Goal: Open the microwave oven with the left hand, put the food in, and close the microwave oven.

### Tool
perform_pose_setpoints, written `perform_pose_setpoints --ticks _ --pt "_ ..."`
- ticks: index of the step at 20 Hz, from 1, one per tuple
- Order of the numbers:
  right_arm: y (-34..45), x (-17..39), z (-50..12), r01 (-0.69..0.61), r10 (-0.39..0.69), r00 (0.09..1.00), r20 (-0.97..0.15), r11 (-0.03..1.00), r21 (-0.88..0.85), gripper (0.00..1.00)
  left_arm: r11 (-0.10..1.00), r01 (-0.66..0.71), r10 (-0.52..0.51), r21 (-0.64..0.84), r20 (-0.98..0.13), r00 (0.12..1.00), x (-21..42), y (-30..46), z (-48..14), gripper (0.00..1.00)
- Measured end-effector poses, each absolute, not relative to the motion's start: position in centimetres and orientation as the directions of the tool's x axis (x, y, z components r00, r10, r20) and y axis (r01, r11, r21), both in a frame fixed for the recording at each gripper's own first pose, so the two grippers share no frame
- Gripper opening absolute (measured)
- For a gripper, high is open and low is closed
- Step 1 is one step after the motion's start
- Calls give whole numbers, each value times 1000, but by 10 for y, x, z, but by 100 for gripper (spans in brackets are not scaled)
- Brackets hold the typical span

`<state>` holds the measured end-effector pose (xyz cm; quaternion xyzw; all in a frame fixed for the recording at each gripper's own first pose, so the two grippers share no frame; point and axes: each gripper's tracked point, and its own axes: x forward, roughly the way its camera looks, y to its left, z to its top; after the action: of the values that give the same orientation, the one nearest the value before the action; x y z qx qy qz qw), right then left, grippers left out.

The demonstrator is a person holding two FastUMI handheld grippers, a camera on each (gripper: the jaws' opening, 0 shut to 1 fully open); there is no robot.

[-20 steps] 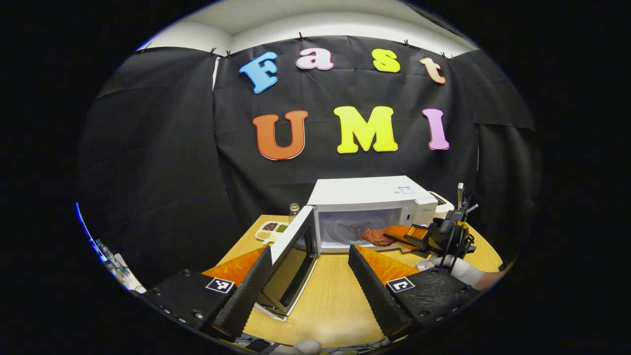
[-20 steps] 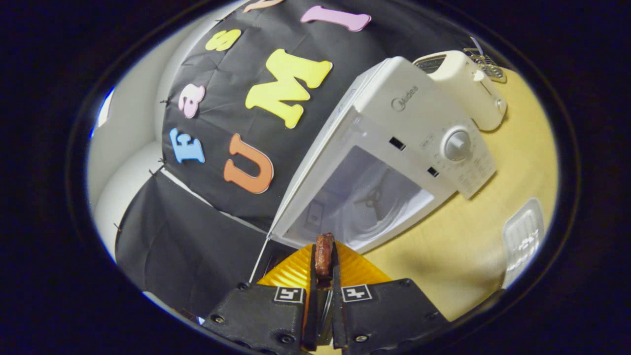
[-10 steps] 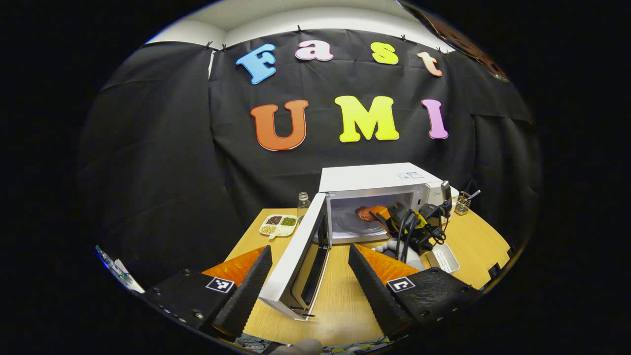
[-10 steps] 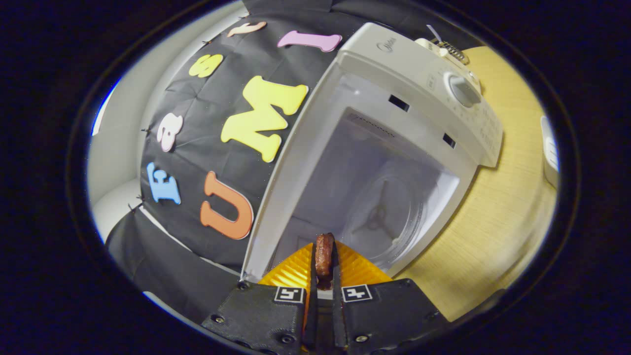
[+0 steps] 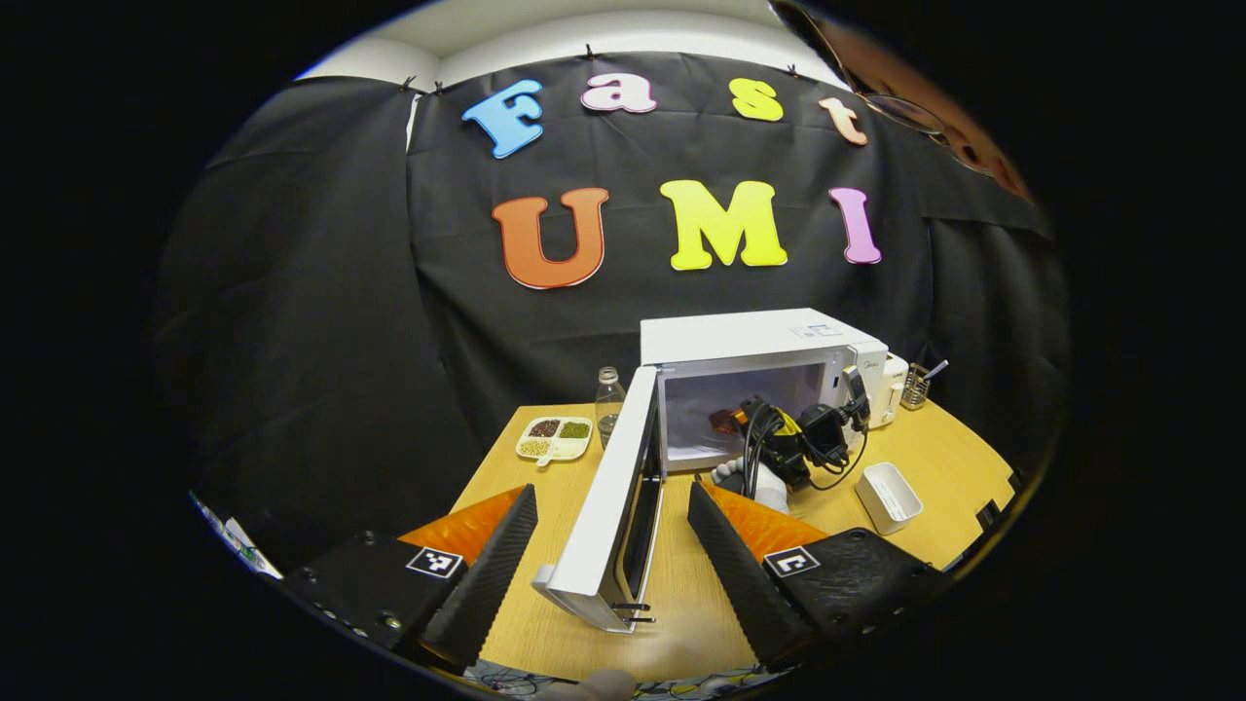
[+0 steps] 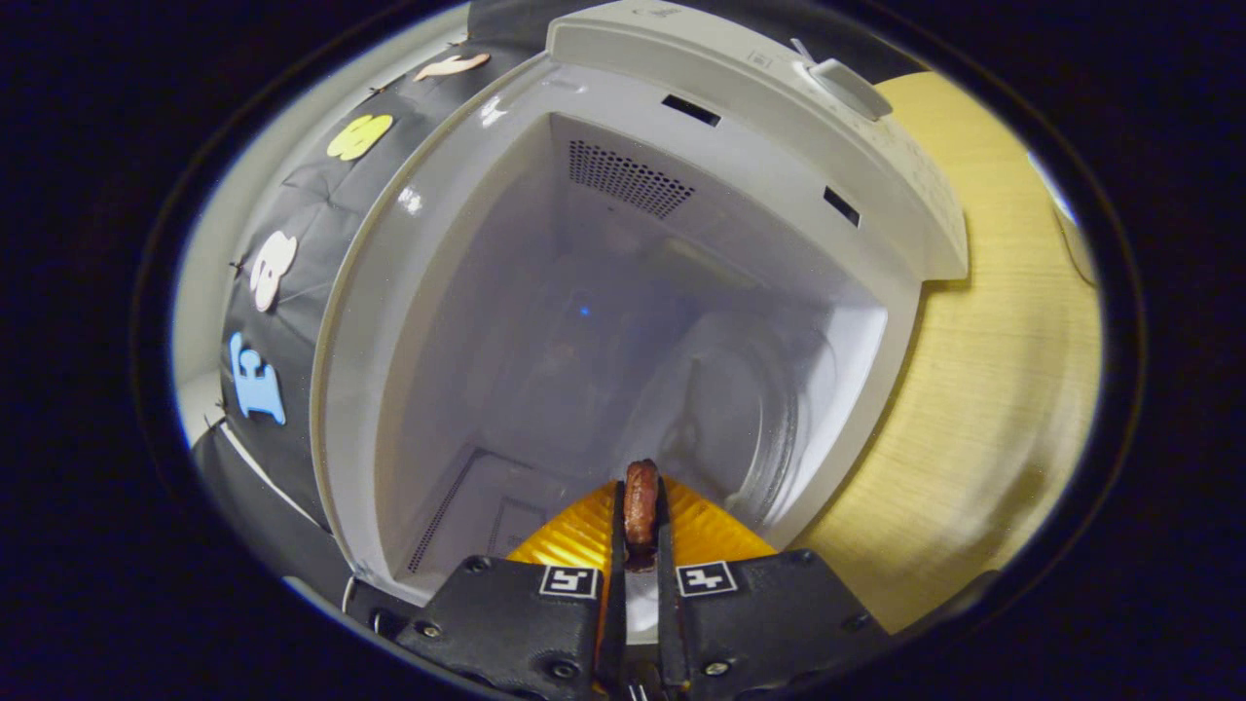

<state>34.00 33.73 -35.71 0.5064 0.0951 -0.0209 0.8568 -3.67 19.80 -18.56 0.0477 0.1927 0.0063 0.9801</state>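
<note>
The white microwave [image 5: 750,341] stands at the back of the wooden table with its door [image 5: 618,506] swung wide open toward me. My left gripper [image 5: 611,545] hangs open, well back from the oven, with the door's edge between its fingers but untouched. My right gripper [image 5: 745,421] reaches into the cavity, held by a gloved hand [image 5: 750,479]. In the right gripper view the right gripper [image 6: 640,516] is shut on a brown piece of food [image 6: 640,504], just inside the cavity [image 6: 623,321], with the glass turntable [image 6: 740,409] ahead to the right.
On the table's left side sit a divided dish of beans [image 5: 555,438] and a clear bottle [image 5: 608,394]. A white toaster [image 5: 894,380] and a utensil holder [image 5: 915,389] stand right of the microwave. A small white tray [image 5: 886,495] lies on the table's right.
The right gripper has carried the food from in front of the opening into the cavity. The left gripper has drawn back, so the microwave looks smaller and farther off.
</note>
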Motion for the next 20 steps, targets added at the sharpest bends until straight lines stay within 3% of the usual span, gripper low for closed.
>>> perform_pose_setpoints --ticks 1,2,3,4,5,6,7,8,9,10,14,15,16,17,18,19,20 --pt "335 342 -360 143 45 979 -197 536 832 17 996 6 28 90 -378 925 -37 199 -187 96" --pt "333 345 -363 141 33 980 -198 587 797 19 996 4 30 89 -377 926 -35 200 -187 96" --pt "330 347 -364 148 19 979 -202 613 776 11 996 -4 39 95 -375 926 -35 203 -188 96" --pt "329 347 -368 159 12 976 -217 637 755 24 996 -4 39 94 -377 925 -34 204 -191 96" --pt "329 346 -371 167 5 974 -228 666 727 26 996 -5 39 92 -379 925 -34 204 -192 96" --pt "325 346 -373 169 -4 973 -231 693 700 17 996 -1 35 89 -385 922 -34 202 -193 96" --pt "323 345 -374 162 -8 974 -226 721 674 37 996 3 32 90 -390 920 -34 201 -195 97" --pt "321 345 -374 146 -5 977 -213 743 653 36 995 8 30 96 -388 921 -34 201 -195 96" --pt "318 346 -373 147 -12 977 -213 761 631 41 994 8 34 107 -386 922 -35 200 -193 96" --pt "314 344 -367 150 -26 978 -206 774 615 68 993 9 36 116 -380 924 -35 201 -192 97" --pt "306 342 -363 152 -40 976 -214 831 535 96 991 27 25 133 -379 925 -35 192 -190 96" --pt "300 341 -359 144 -46 979 -198 842 519 85 990 31 23 136 -379 925 -34 190 -190 96" --pt "297 338 -351 136 -50 982 -181 853 505 98 990 34 20 137 -377 926 -34 188 -189 96" --pt "293 334 -344 134 -52 983 -174 855 501 98 990 36 17 136 -374 927 -33 185 -189 96" --pt "290 329 -339 122 -43 985 -167 860 495 86 990 40 12 134 -369 929 -33 183 -187 96" --pt "287 324 -334 111 -37 986 -161 869 482 99 990 40 11 133 -366 931 -32 181 -187 96" --pt "282 317 -326 101 -30 987 -155 875 473 99 991 40 10 130 -364 931 -31 181 -187 96"
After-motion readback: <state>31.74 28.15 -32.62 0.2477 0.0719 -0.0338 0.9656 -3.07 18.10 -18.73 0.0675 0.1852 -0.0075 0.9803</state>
